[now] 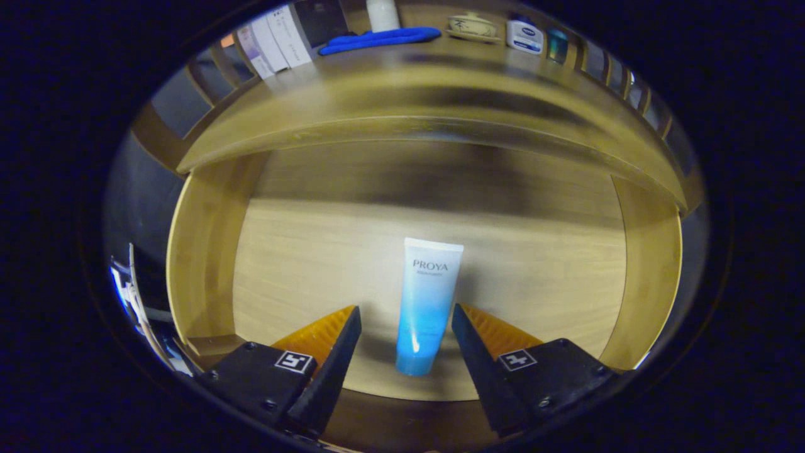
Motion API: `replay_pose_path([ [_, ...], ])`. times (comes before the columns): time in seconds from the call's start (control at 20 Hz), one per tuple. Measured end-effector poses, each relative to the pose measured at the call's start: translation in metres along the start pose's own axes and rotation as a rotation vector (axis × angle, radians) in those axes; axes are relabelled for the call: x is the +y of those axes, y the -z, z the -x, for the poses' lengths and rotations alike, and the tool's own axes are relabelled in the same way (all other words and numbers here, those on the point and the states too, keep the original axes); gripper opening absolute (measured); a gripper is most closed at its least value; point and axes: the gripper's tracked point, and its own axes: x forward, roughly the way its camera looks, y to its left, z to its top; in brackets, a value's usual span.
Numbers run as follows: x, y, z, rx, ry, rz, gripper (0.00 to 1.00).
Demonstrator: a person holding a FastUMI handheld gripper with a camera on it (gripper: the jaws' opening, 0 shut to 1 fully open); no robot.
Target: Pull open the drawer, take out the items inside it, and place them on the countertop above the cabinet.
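The wooden drawer is pulled out below me, and I look down into it. A white-to-blue tube lies on the drawer floor, its cap end toward me. My gripper is open, one finger on each side of the tube's lower half, neither touching it. The wooden countertop runs across above the drawer's back.
On the countertop stand a blue cloth, white boxes at its left, a white cylinder, a small lidded bowl, a white jar and a teal bottle. Drawer side walls rise left and right of the tube.
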Motion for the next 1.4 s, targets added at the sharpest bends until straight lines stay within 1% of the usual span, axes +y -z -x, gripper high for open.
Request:
replay_pose_path([
  [0.05,0.002,0.002,-0.003,0.011,0.002,0.004,0.86],
  [0.3,-0.007,0.005,-0.007,0.07,0.056,0.032,0.79],
  [0.4,-0.011,0.006,-0.007,0.094,0.074,0.027,0.74],
  [0.5,-0.015,0.005,-0.007,0.094,0.098,0.018,0.66],
  [0.7,-0.018,0.005,-0.006,0.082,0.102,0.016,0.51],
  [0.95,-0.012,-0.001,0.005,0.022,0.102,0.024,0.44],
  [1.1,-0.008,-0.005,0.02,-0.017,0.103,0.054,0.43],
  [1.4,-0.004,-0.003,0.058,-0.084,0.066,0.065,0.42],
])
